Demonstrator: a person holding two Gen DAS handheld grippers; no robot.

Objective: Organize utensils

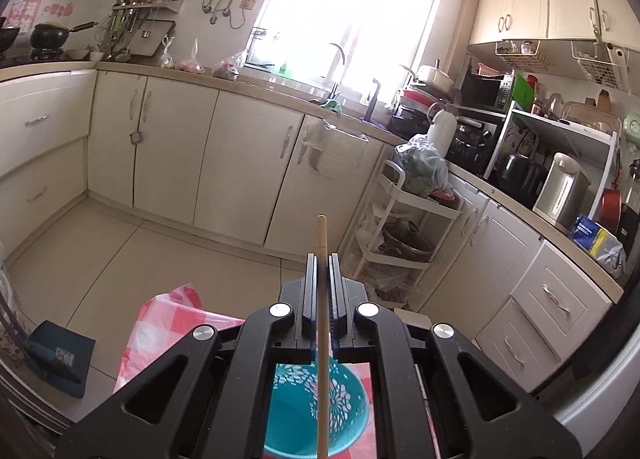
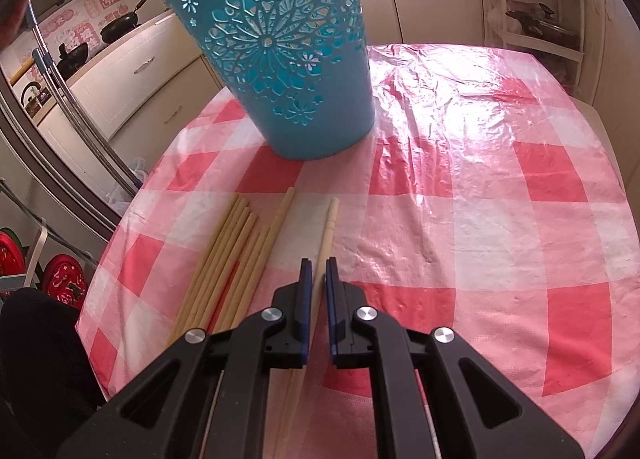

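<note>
Fingers of the left gripper point(image 1: 321, 259) are pinched nearly together on a single wooden chopstick point(image 1: 321, 233), which runs straight up the middle of the left wrist view, its tip poking out above the fingertips and its shaft passing down to the bottom edge. Behind that shaft, at the bottom centre, we see the open mouth of the blue cutout basket point(image 1: 352, 411) on the checked tablecloth point(image 1: 160, 323).

In the right wrist view, the right gripper point(image 2: 319, 264) has its fingers drawn narrow around a pale chopstick point(image 2: 329, 227) that extends toward the upper centre; we think it lies on the cloth, though contact under the pads is hard to read. A bundle of chopsticks point(image 2: 236, 255) lies just left of it, and the basket stands at upper centre.
</note>
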